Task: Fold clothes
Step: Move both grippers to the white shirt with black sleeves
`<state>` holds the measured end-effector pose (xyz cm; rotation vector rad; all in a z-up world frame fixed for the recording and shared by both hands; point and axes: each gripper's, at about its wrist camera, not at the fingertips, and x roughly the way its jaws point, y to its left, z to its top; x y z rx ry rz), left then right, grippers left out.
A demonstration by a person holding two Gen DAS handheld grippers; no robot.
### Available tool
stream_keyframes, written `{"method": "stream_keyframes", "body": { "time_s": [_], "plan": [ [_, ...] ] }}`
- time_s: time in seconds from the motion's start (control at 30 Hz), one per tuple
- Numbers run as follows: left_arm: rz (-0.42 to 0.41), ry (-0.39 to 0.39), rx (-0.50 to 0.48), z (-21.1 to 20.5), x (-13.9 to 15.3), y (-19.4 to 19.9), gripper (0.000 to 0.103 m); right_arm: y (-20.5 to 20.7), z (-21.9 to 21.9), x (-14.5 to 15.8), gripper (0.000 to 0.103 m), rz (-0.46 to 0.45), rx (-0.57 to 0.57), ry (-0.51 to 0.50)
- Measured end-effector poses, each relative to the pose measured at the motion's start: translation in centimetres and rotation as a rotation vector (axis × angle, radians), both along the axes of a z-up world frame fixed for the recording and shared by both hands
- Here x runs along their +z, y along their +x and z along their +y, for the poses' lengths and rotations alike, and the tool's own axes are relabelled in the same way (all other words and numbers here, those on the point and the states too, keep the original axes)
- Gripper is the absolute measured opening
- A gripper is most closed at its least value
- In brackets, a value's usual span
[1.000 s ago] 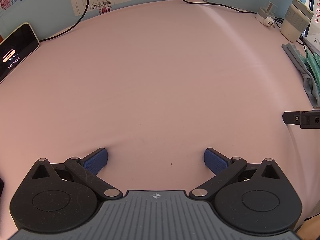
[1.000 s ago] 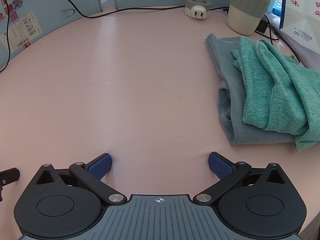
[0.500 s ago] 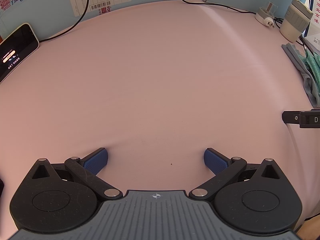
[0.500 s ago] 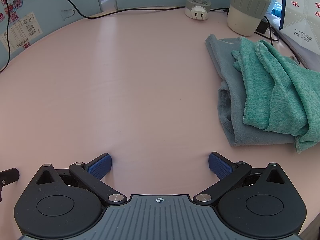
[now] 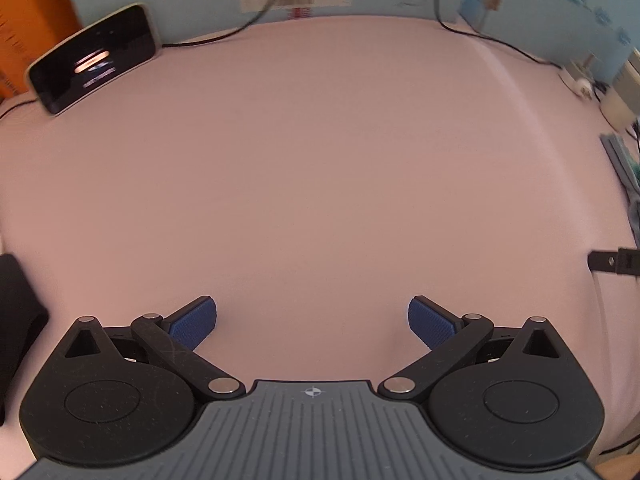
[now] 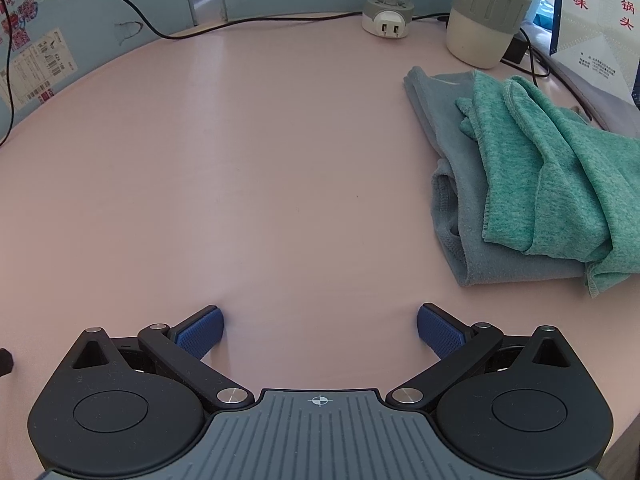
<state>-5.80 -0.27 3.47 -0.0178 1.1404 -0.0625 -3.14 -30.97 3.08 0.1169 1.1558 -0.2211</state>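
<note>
A crumpled teal cloth lies on top of a grey cloth at the right side of the pink table. My right gripper is open low over the table, left of and nearer than the cloths, holding nothing. My left gripper is open too, over bare pink table, with nothing between its blue pads. In the left wrist view only a strip of the grey cloth shows at the far right edge, and a black part of the right gripper pokes in below it.
A phone with a lit screen leans at the back left. A white plug adapter and a grey-banded cup stand at the back right. Black cables run along the blue wall. A dark object sits at the left edge.
The left gripper has swung to the left: the phone now sits further into view and the cloths have slid to the right edge. The right gripper has barely moved.
</note>
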Motion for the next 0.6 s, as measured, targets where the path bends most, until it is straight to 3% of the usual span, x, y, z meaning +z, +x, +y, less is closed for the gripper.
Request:
{"method": "stream_keyframes", "body": {
  "time_s": [0.1, 0.23, 0.4, 0.6],
  "plan": [
    [-0.027, -0.002, 0.142, 4.6, 1.0, -1.1, 0.103, 0.4, 1.0, 0.2, 0.103, 0.019, 0.024, 0.028],
    [-0.049, 0.034, 0.318, 10.6, 1.7, -3.3, 0.103, 0.6, 4.7, 0.2, 0.103, 0.016, 0.149, 0.041],
    [-0.042, 0.034, 0.486, 16.6, 1.6, -7.1, 0.103, 0.8, 12.8, 0.6, 0.103, 0.014, 0.443, 0.093],
    [-0.010, 0.018, 0.587, 20.7, 0.5, -11.1, 0.103, 0.1, 24.8, 4.0, 0.103, -0.140, 0.837, 0.128]
  ]
}}
